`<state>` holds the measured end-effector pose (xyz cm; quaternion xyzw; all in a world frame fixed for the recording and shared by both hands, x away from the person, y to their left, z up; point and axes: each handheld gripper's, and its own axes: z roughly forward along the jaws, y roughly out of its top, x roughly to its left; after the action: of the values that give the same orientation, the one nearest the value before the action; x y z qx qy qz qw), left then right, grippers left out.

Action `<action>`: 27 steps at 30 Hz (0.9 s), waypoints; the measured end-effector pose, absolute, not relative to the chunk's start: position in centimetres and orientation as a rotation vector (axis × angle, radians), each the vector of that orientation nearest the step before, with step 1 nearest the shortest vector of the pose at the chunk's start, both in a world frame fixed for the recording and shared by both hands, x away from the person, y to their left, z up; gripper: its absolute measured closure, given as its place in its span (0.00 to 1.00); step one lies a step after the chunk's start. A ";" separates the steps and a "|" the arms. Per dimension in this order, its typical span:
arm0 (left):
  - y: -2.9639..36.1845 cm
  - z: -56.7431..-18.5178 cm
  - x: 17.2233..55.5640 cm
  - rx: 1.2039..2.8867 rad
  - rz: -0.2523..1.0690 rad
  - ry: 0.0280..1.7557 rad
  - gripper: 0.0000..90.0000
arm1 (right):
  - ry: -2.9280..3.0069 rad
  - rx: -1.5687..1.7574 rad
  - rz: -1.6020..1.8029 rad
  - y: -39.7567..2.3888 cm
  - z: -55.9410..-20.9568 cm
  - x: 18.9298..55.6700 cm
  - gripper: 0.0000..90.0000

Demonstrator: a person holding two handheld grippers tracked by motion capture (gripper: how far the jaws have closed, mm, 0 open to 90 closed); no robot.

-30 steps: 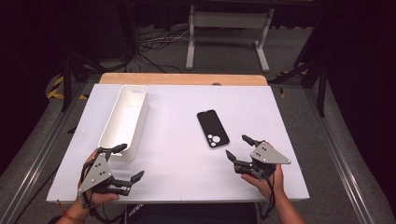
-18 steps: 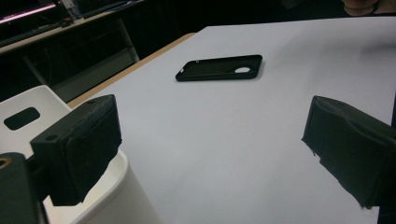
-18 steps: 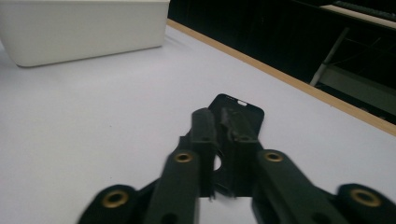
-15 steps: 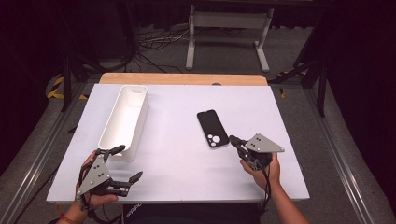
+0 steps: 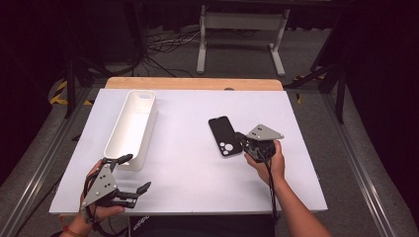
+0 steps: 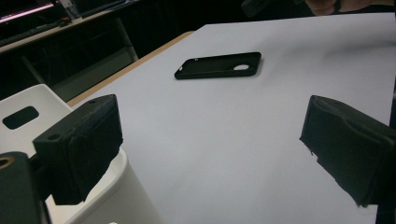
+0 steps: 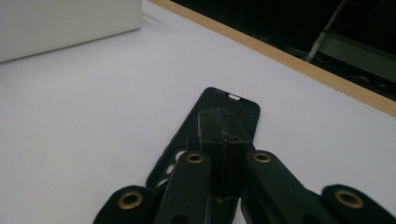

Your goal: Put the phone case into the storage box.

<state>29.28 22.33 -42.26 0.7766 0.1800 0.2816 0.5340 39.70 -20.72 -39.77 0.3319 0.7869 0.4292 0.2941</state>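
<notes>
A black phone case [image 5: 224,136] lies flat on the white table [image 5: 188,173], right of centre, camera cutout toward the near end. My right gripper [image 5: 241,139] is at the case's right edge, held by a hand from the near right. In the right gripper view its jaws [image 7: 219,114] are pressed together with nothing between them, their tips over the phone case [image 7: 243,109]; whether they touch it I cannot tell. My left gripper [image 5: 137,173] rests at the near left, wide open and empty. The left gripper view looks between its jaws [image 6: 210,140] toward the distant phone case [image 6: 219,65].
A long white tray [image 5: 131,126] lies lengthwise on the table's left half, its near end right by my left gripper; the tray [image 6: 18,107] sits behind the left jaw. A wooden strip [image 5: 192,83] edges the table's far side. Stands and cables cover the dark floor beyond.
My right gripper has shut its jaws and moved forward and left, from the near right up to the phone case's edge. My left gripper has stayed where it was.
</notes>
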 end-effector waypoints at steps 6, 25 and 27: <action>22.3 -42.3 29.4 1.855 0.664 0.427 0.07 | 2.118 0.918 1.120 -20.3 -40.0 42.9 1.00; 22.4 -42.5 29.5 1.860 0.648 0.423 0.07 | 2.201 1.081 0.916 -17.6 -42.3 51.6 1.00; 22.5 -42.5 29.6 1.860 0.645 0.421 0.07 | 2.194 1.142 0.924 -17.6 -42.5 52.6 1.00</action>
<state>29.55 22.46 -42.48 0.7807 0.1766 0.2708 0.5347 52.65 -17.57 -42.50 0.4189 0.8049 0.3392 0.2481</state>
